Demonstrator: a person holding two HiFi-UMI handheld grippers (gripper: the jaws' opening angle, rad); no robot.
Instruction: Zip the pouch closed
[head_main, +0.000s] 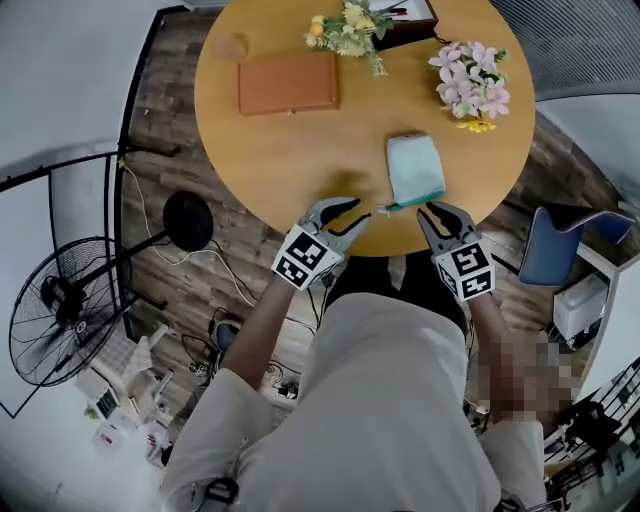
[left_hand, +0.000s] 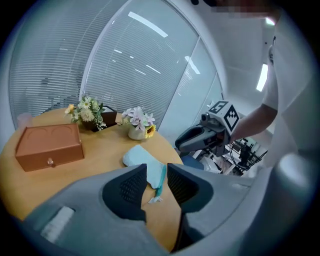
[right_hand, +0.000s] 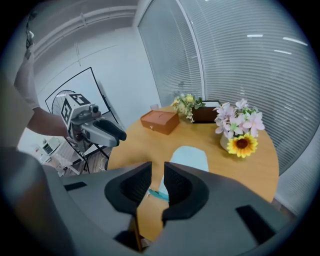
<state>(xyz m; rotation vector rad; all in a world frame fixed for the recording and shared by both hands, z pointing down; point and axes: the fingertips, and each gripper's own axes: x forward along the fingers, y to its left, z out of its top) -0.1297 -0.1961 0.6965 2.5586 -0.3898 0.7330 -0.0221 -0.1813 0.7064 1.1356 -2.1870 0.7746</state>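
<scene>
Nearest the person, the left hand-held gripper (head_main: 357, 213) was held at the near edge of the round wooden worktop (head_main: 300, 160). Its jaws were parted with nothing gripped between them. In its own view, the zip end of the pouch was seen through the gap, lying beyond the pads. The right hand-held gripper (head_main: 440, 213) was held beside it at the same edge. Its jaws were also parted, by a narrower gap, and nothing was clamped.

Just beyond both grippers, the pale blue pouch (head_main: 415, 168) was laid flat on the worktop. Its teal zip (head_main: 412, 205) ran along the near edge, and a small white pull (head_main: 385, 209) was seen at the zip's left end, between the two grippers.

Farther back, a brown box (head_main: 288, 82) was placed to the left. A bunch of pink flowers with a sunflower (head_main: 470, 85) was set to the right. At the far edge, a yellow and white bouquet (head_main: 345, 30) was seen against a dark container (head_main: 408, 18).
</scene>
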